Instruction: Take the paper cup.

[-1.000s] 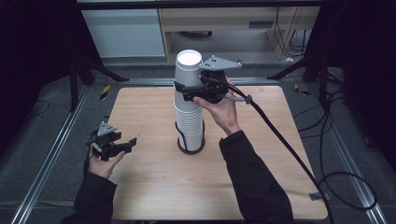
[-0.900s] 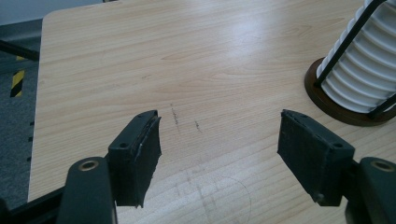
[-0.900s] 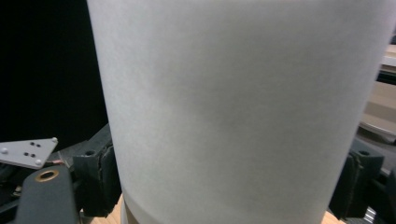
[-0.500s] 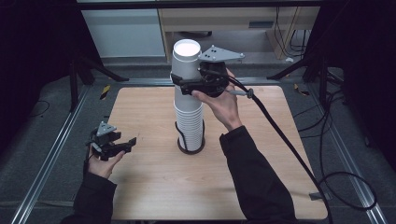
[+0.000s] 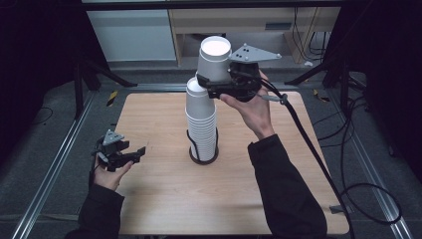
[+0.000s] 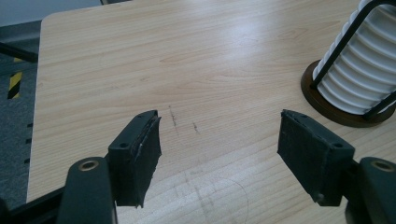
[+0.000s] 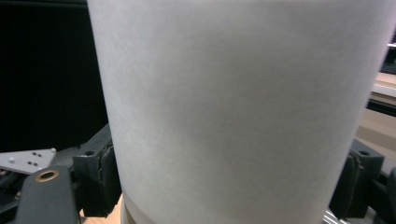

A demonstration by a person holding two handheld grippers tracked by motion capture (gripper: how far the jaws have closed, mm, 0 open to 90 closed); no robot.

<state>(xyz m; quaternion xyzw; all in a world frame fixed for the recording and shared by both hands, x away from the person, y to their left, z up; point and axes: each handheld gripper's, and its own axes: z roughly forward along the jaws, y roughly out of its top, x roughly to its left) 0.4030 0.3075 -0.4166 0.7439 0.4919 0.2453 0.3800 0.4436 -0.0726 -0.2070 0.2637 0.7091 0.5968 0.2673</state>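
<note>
On the left, my left gripper [image 5: 130,152] rests low at the near left part of the table [image 5: 159,199], jaws spread wide with nothing between them. In the left gripper view I look across bare wood grain toward the dark round base [image 6: 327,105] of the holder, where the ribbed rims of the stack of cups [image 6: 362,74] sit inside black wire uprights. This hand is idle for now, well apart from the stack.

Moving to the middle, the stack of cups [image 5: 201,124] stands upright in its holder at the table's centre.

To the right and above it, my right gripper [image 5: 219,82] is clamped on a single white paper cup [image 5: 214,59], held upright by its lower wall, mouth up. The right gripper view confirms it: the cup's white wall [image 7: 233,107] runs between the two black pads [image 7: 100,179], which press it on either side. The cup's base appears just above and slightly to the right of the stack's top rim, so I judge it has come free of the stack.

So I take the step in hand as pulling one cup off the stack. Next I need to carry it sideways clear of the stack, lower it onto open table and set it upright without crushing the thin wall. The left gripper could steady the stack if it wobbles.
</note>
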